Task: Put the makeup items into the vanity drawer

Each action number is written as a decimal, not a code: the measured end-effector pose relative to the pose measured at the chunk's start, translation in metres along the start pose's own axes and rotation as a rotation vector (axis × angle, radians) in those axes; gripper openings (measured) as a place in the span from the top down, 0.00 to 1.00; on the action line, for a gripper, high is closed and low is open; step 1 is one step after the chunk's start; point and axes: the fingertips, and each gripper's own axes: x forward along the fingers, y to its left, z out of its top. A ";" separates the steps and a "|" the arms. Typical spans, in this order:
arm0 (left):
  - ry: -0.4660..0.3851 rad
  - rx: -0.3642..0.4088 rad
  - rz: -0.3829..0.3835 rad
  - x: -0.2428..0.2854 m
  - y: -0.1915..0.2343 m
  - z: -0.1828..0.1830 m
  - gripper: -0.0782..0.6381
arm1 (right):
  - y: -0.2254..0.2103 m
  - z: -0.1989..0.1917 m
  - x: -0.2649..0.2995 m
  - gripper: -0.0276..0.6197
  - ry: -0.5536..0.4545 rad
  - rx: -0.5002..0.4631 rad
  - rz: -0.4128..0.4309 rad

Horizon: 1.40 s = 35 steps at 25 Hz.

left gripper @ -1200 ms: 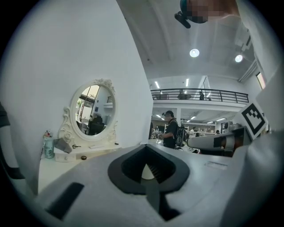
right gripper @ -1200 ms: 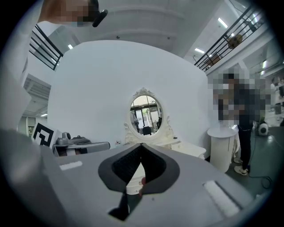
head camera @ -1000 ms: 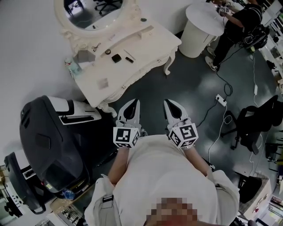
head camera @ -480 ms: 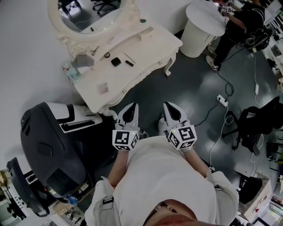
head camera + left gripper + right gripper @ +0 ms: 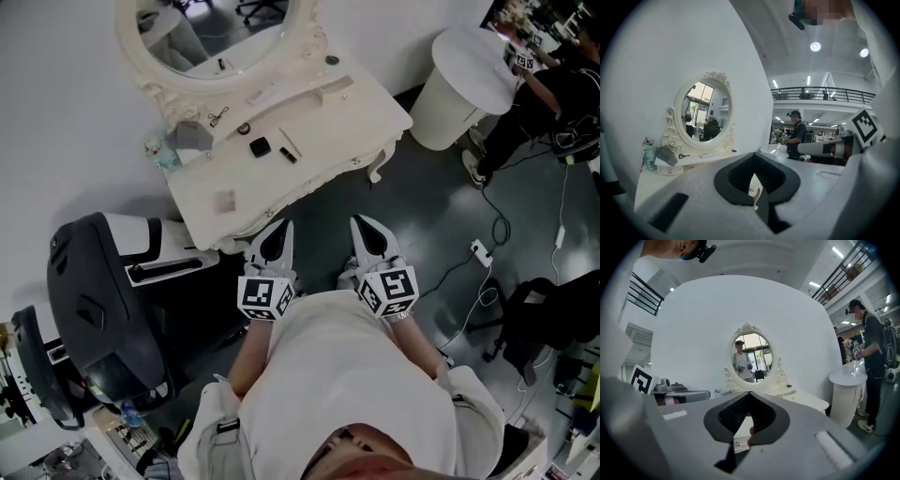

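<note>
Facing one vanity (image 5: pixel 342 117) with two black items (image 5: pixel 260 147), left tool (image 5: pixel 279 231) and right tool (image 5: pixel 364 227) are both closed.

Table (image 5: pixel 323 117): cream paint, smooth, low sheen. Mirror (image 5: pixel 220 28): glossy glass. Floor (image 5: pixel 422 202): dark, polished, reflective. Left gripper (image 5: pixel 283 225): matt white plastic shell.

The oval mirror (image 5: pixel 220 37) is running off the head view's top edge, and the bystander (image 5: pixel 567 94) is being cut by its right edge. The small makeup items (image 5: pixel 260 146) on the vanity top (image 5: pixel 328 112) are showing too small to tell apart. In the gripper views the left gripper (image 5: pixel 753 153) and right gripper (image 5: pixel 749 392) are covering most of the vanity's front with their own bodies.
</note>
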 end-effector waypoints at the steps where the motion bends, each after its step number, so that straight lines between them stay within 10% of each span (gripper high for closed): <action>1: -0.005 -0.005 0.021 0.009 0.001 0.002 0.89 | -0.010 0.002 0.006 0.94 0.006 0.001 0.013; 16: -0.037 -0.056 0.223 0.102 -0.026 0.008 0.89 | -0.121 0.024 0.058 0.94 0.036 0.021 0.187; 35: -0.022 -0.087 0.306 0.151 0.048 0.009 0.89 | -0.125 0.029 0.148 0.94 0.109 -0.008 0.266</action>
